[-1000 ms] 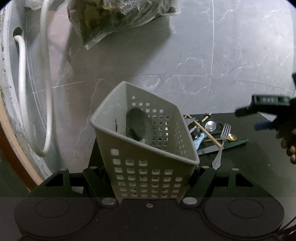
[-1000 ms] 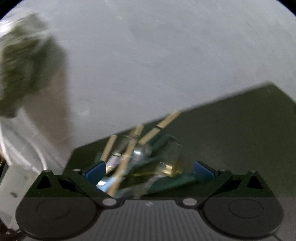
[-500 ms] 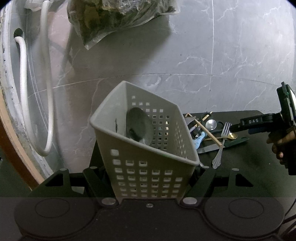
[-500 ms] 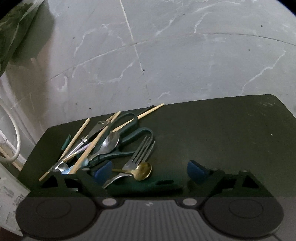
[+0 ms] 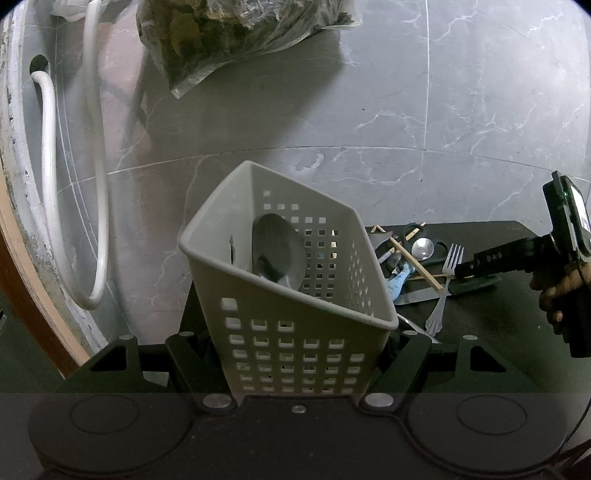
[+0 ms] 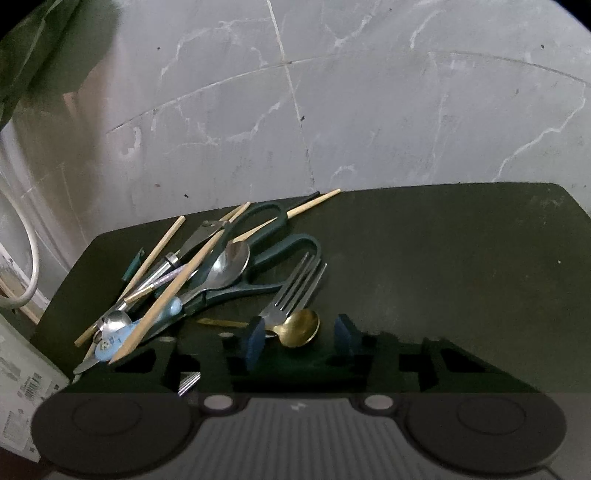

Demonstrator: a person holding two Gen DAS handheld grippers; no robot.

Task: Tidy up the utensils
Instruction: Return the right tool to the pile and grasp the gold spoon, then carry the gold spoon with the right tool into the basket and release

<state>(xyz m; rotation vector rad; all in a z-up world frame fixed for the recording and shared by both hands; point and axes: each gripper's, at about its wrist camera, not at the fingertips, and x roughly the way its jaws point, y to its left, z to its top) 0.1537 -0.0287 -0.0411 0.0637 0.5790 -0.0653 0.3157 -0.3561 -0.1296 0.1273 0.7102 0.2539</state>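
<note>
My left gripper (image 5: pixel 295 354) is shut on a grey perforated basket (image 5: pixel 288 332), held tilted, with a large dark spoon (image 5: pixel 279 251) inside. On the black table (image 6: pixel 443 258) lies a heap of utensils: a fork (image 6: pixel 295 291), a silver spoon (image 6: pixel 229 266), green scissors (image 6: pixel 280 251), wooden chopsticks (image 6: pixel 166 299) and a gold spoon (image 6: pixel 299 326). My right gripper (image 6: pixel 300 336) is low over the heap and its jaws are closing. The gold spoon's bowl lies between the blue pads (image 6: pixel 255 338), with a gap still showing on the right side. In the left wrist view the right gripper (image 5: pixel 480 266) reaches in by the fork.
A white hose (image 5: pixel 48 184) loops at the left by a curved rim. A clear bag of greens (image 5: pixel 240 33) lies on the grey marble floor beyond the table. The basket's labelled corner (image 6: pixel 22 380) shows at the lower left. The table's right half (image 6: pixel 461 295) bears nothing.
The right gripper has come down onto the utensil heap and its jaws have narrowed around the gold spoon. The left gripper and basket have not moved.
</note>
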